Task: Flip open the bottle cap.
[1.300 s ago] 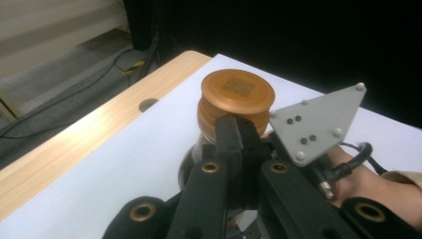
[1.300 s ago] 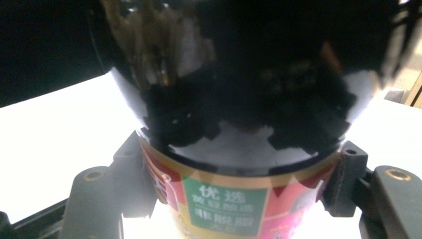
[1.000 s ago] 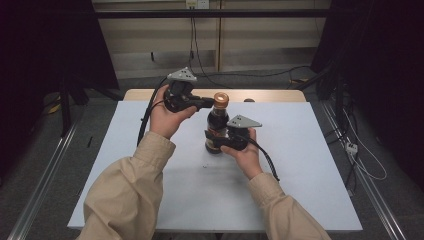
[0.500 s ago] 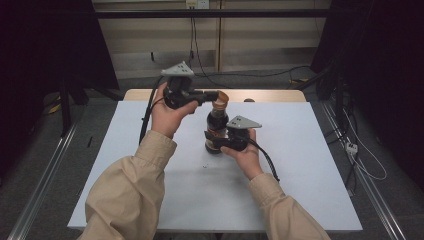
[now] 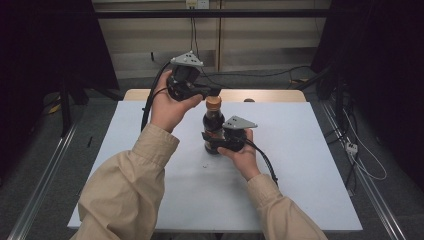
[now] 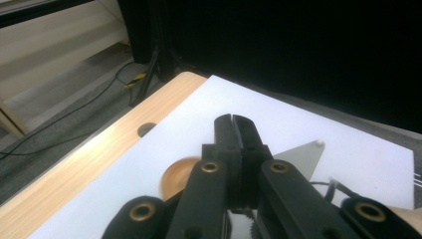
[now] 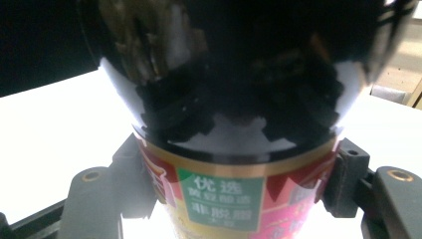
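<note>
Dark sauce bottle [image 5: 213, 127] upright on white table top [image 5: 310, 165], approx centre, slightly toward far edge. Orange-brown cap [image 5: 213, 102] on neck; dark liquid inside; red/green label w/ gold band round lower body, close up in right gripper view [image 7: 221, 196]. Right gripper [image 5: 212, 141] level w/ table, clamped on bottle's lower body at label height; in right gripper view one black pad pressed each side of label, e.g. right pad [image 7: 346, 184]. Grey three-cornered plate [image 5: 239, 122] on top of right gripper, right hand [image 5: 243, 156] behind it, cable [image 5: 265, 162] trailing back toward person. Left gripper [image 5: 214, 92] up in air, just above and slightly behind cap, not touching as far as high view tells; jaws pointing right in that view. In left gripper view [image 6: 233, 130] jaws pressed together, nothing between them; cap [image 6: 179, 174] below and blurred, partly hidden by gripper body. Left hand [image 5: 170, 102] wrapped round gripper body, grey plate [image 5: 187, 60] on top, black cable [image 5: 150, 102] hanging down past wrist. Beige sleeves [image 5: 125, 195] entering from bottom of high view. Wooden strip [image 5: 270, 95] along far table edge w/ small round hole [image 6: 146, 129]. Dark curtains both sides, cables on floor beyond [image 5: 265, 74].
</note>
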